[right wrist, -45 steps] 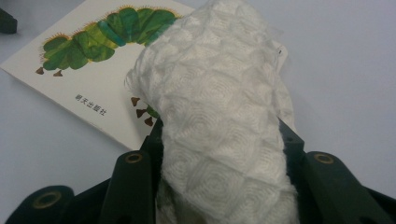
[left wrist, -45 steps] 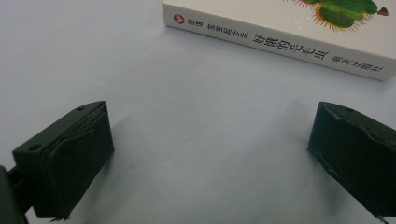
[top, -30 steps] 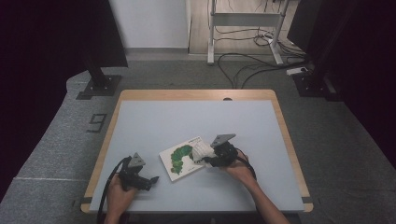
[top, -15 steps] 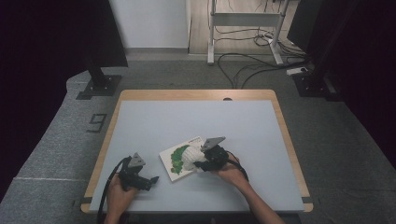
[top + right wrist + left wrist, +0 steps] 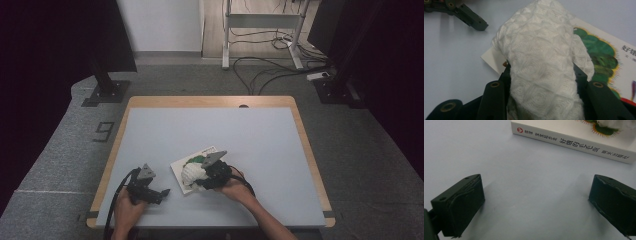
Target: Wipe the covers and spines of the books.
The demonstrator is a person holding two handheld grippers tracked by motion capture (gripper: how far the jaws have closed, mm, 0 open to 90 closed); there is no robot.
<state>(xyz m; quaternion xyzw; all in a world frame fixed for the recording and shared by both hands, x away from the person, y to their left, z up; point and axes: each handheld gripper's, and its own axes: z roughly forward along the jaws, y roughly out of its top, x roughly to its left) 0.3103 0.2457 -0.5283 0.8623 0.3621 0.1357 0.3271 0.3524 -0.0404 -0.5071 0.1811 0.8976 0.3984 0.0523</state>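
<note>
The right claw [image 5: 200, 176] gripped a white cloth [image 5: 191, 173] on the book [image 5: 205, 154]; wiping toward seven o'clock wanted flat, light pressure. The left claw [image 5: 162, 192] rested open.

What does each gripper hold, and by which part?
The right gripper clamps a wadded white cloth near its lower end, over the book. The left gripper is open, holding nothing.
</note>
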